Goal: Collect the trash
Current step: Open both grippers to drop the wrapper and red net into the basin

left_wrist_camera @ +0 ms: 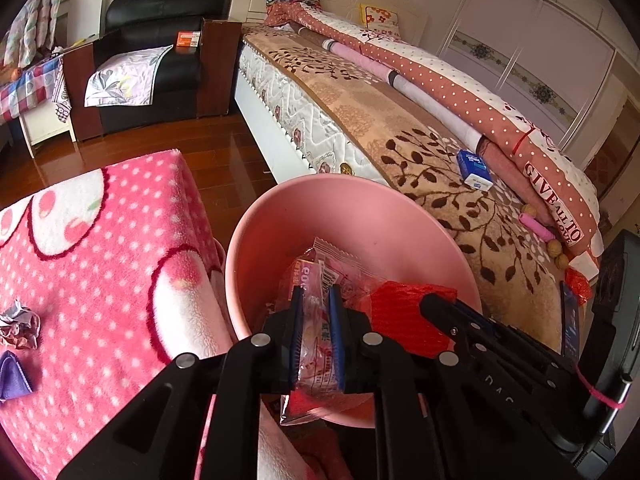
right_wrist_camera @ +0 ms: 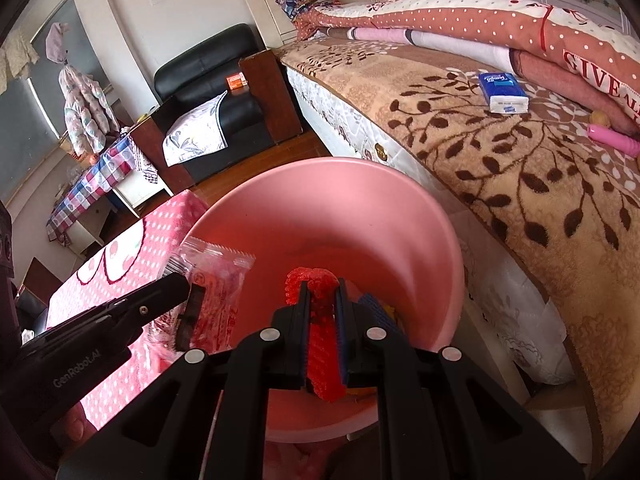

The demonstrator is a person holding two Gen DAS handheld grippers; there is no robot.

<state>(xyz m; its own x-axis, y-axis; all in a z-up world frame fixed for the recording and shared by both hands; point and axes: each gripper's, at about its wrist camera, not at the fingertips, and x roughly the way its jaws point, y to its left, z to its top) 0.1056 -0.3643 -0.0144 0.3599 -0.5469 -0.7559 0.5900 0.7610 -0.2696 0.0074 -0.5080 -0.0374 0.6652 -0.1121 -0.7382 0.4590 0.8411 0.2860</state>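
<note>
My left claw [left_wrist_camera: 316, 300] clamps a clear plastic snack wrapper [left_wrist_camera: 318, 332] with pink and red print, crinkled, its serrated top edge pointing up over the mouth of the pink wastebasket [left_wrist_camera: 400, 220]. My right claw [right_wrist_camera: 322, 298] pinches a red foam net sleeve [right_wrist_camera: 316, 280], bunched and ribbed, inside that same round, smooth-walled bin. On the pink polka-dot blanket left of the bin lie a crumpled foil-and-paper wad [left_wrist_camera: 20, 326] and, just below it, a purple wrapper [left_wrist_camera: 14, 376], both loose.
</note>
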